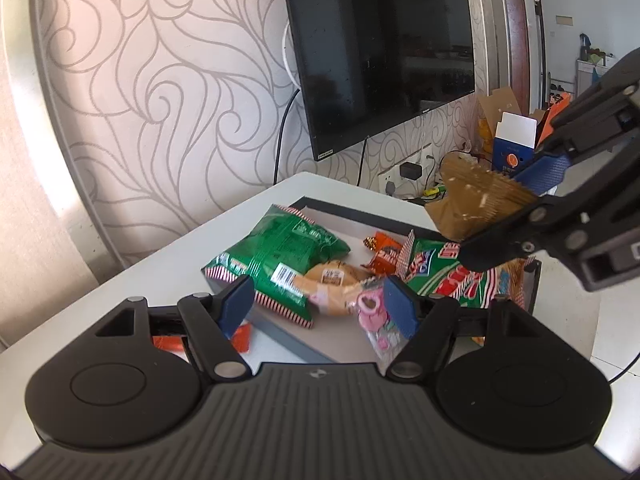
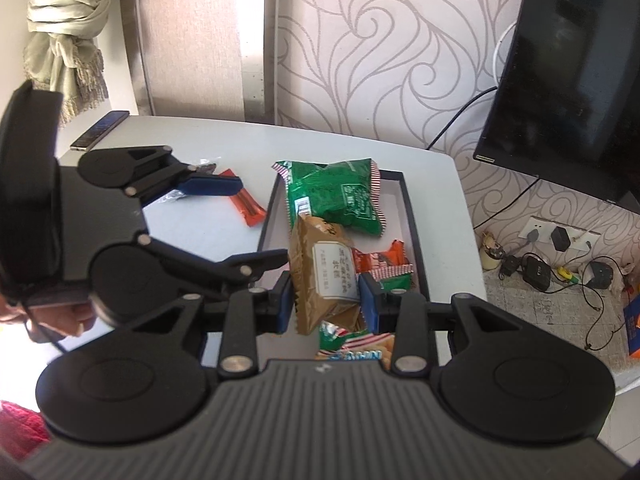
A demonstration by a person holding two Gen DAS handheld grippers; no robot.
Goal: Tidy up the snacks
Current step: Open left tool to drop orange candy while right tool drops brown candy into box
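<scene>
A dark-rimmed shallow box (image 2: 412, 216) lies on the white table (image 2: 224, 148) and holds a green snack bag (image 2: 340, 196), orange packets (image 2: 384, 258) and more bags. My right gripper (image 2: 326, 300) is shut on a brown snack packet (image 2: 324, 276) and holds it above the box; it also shows in the left wrist view (image 1: 476, 204). My left gripper (image 1: 320, 304) is open and empty at the box's near edge, above a pink candy packet (image 1: 372, 308) and a tan packet (image 1: 332, 280). An orange-red packet (image 2: 246, 204) lies on the table beside the box.
A black TV (image 1: 384, 40) hangs on the patterned wall. A phone (image 2: 100, 130) lies at the table's far corner. Sockets, chargers and cables (image 2: 560, 260) lie on the floor to the right. Cardboard boxes (image 1: 508, 128) stand beyond the table.
</scene>
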